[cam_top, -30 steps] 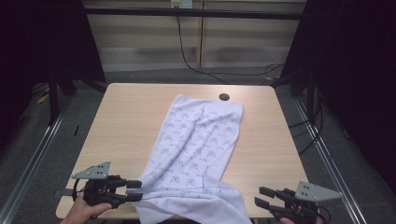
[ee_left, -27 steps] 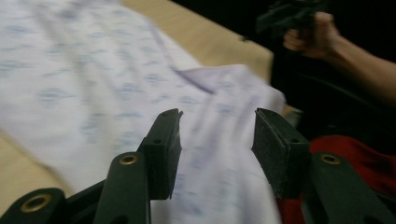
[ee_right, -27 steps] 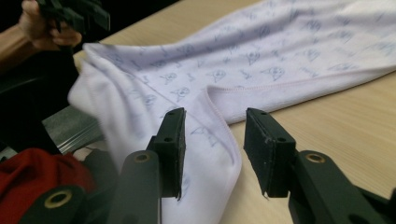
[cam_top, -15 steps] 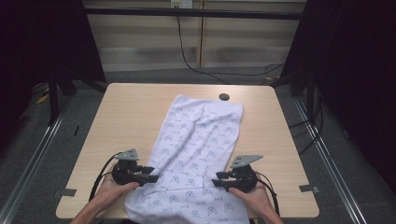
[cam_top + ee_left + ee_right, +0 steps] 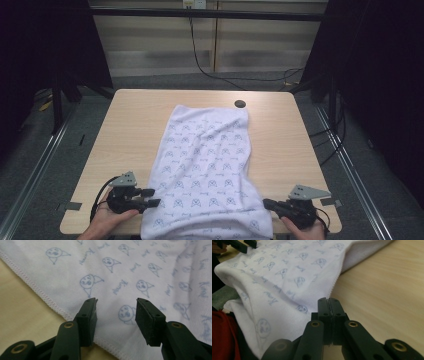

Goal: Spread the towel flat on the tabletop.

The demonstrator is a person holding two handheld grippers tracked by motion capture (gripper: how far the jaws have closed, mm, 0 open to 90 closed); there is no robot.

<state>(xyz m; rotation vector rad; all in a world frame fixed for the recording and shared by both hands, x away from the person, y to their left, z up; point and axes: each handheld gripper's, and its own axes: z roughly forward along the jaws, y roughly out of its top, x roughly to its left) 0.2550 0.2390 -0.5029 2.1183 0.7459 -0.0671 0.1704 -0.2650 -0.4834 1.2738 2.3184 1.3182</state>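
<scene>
A white towel point(image 5: 207, 165) printed with small blue faces lies lengthwise down the middle of the wooden table point(image 5: 140, 115), its near end hanging over the front edge. My left gripper point(image 5: 154, 197) is at the towel's near left edge. In the left gripper view its jaws point(image 5: 116, 301) stand open over the hemmed edge of the towel point(image 5: 125, 272), with no cloth pinched. My right gripper point(image 5: 267, 203) lies at the near right edge. In the right gripper view its jaws point(image 5: 328, 299) are shut, tips against the hem of the towel point(image 5: 287, 277), with no cloth visible between the pads.
A small dark round hole point(image 5: 240, 104) sits in the table by the towel's far right corner. Bare wood point(image 5: 387, 285) runs on both sides of the towel. Black curtains flank the table, and cables run across the floor behind. Red fabric point(image 5: 222, 335) shows below the front edge.
Both grippers moved inward onto the towel's near end, then back out to its side edges and lower. The right jaws closed. The bunched near end now lies flatter.
</scene>
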